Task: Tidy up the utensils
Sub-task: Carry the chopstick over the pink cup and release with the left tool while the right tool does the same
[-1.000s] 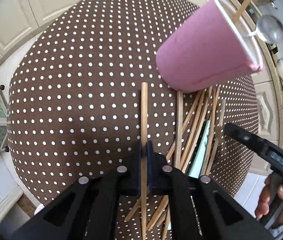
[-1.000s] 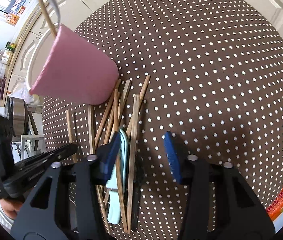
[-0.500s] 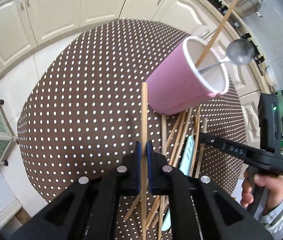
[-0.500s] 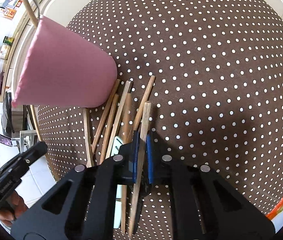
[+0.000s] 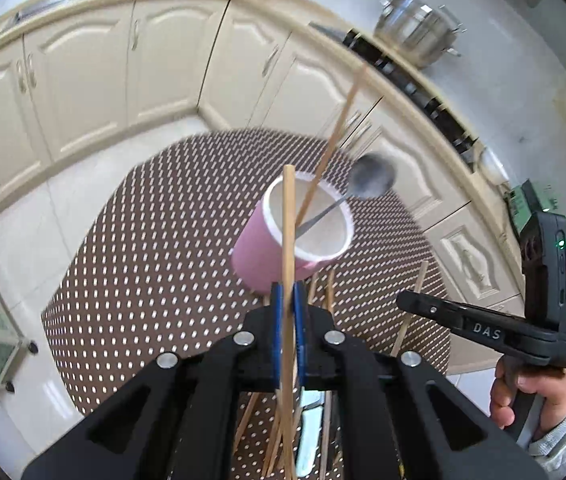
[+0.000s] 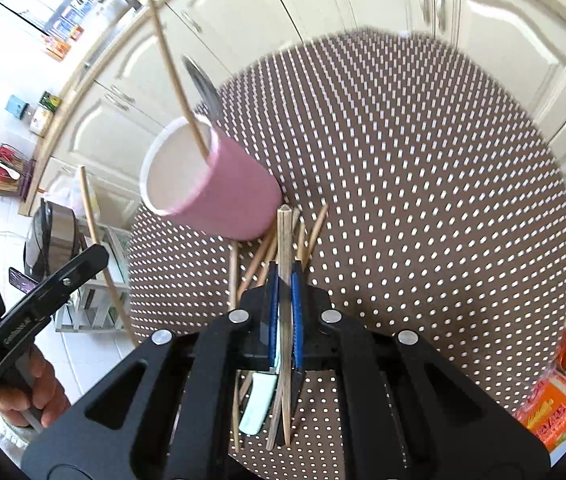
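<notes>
Our left gripper (image 5: 289,308) has its fingers clamped on a wooden chopstick (image 5: 288,240), and our right gripper (image 6: 284,284) pinches another chopstick (image 6: 284,248). Both hang above the dotted worktop (image 6: 423,200), near the pink cup (image 6: 219,192) holding a chopstick and a spoon (image 5: 373,180); loose chopsticks (image 6: 311,232) lie below.

A pink cup with a white inside (image 5: 279,256) stands on the dotted brown tablecloth (image 5: 155,264), holding one wooden chopstick (image 5: 333,142) and a metal spoon (image 5: 371,180). More wooden chopsticks (image 6: 307,236) lie loose beside its base.
</notes>
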A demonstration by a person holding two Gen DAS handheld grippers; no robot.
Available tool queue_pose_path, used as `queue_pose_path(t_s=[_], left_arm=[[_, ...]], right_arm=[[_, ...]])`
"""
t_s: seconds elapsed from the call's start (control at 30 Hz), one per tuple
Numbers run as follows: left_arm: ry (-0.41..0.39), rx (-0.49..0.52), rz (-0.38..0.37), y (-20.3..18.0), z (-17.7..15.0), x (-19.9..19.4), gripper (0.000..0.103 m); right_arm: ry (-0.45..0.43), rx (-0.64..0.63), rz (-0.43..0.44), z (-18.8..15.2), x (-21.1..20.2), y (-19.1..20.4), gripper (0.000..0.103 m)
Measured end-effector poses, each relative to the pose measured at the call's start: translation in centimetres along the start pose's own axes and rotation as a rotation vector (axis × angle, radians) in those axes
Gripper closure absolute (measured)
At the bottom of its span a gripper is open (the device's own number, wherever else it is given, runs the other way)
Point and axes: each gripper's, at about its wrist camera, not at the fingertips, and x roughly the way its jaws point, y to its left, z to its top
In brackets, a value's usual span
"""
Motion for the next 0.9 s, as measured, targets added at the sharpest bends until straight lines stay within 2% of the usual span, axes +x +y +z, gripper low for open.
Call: queue_pose_path(t_s=[0.3,0.43,0.63,0.9], left_arm=[[-0.170,0.058,-0.052,-3.7,2.0,-3.2,0.098],[-0.271,0.090,-0.057,-4.9,3.7,-4.8,0.098],[-0.411,0.126,-0.053,-6.6,6.5,-6.1,0.098],[-0.517,0.120,-0.035,-7.4,9.0,-6.1,0.098]], right_arm=[[-0.193,-0.060,0.030,2.0,-7.5,1.0,0.097],[-0.268,-0.100,0.054,3.1,-10.8,1.7,0.097],[-0.336,-0.153,0.068,4.3,-13.7,2.6,0.097],[-0.370,-0.178,0.085,6.3,-14.8,3.0,0.097]])
